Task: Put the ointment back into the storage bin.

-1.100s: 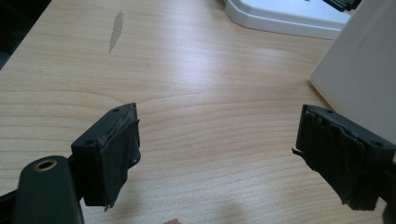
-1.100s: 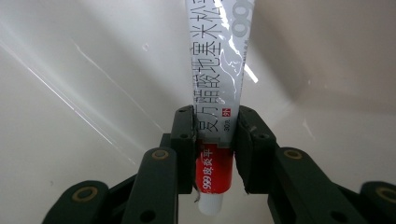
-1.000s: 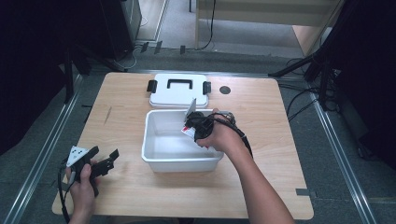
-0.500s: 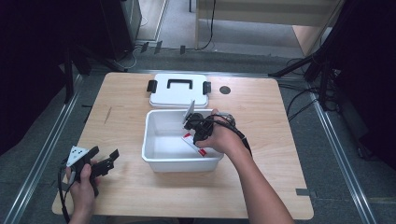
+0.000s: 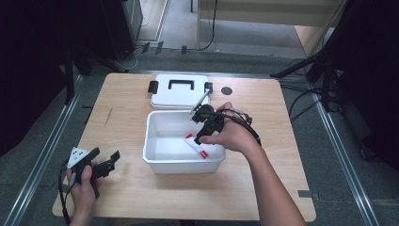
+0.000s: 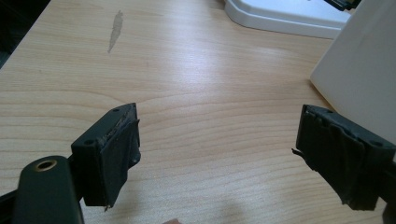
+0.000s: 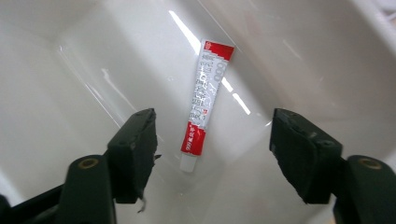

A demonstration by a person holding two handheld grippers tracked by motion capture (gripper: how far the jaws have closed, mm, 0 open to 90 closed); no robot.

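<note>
Hanging over the white box (image 5: 155, 162), the right gripper (image 7: 212, 154) has just been opening its jaws, and they stand apart with nothing in them. Below them the red and white tube (image 7: 204, 100) lies flat on the box floor, touching neither jaw. Off to the side, the left gripper (image 6: 219, 158) rests wide open and empty on the wooden surface (image 6: 196, 70).

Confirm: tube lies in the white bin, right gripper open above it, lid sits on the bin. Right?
Not quite: the lid is off, lying on the table behind the white bin, as the high view shows. The rest holds: the tube lies on the bin floor and the right gripper, jaws just opened, hangs above it.
</note>
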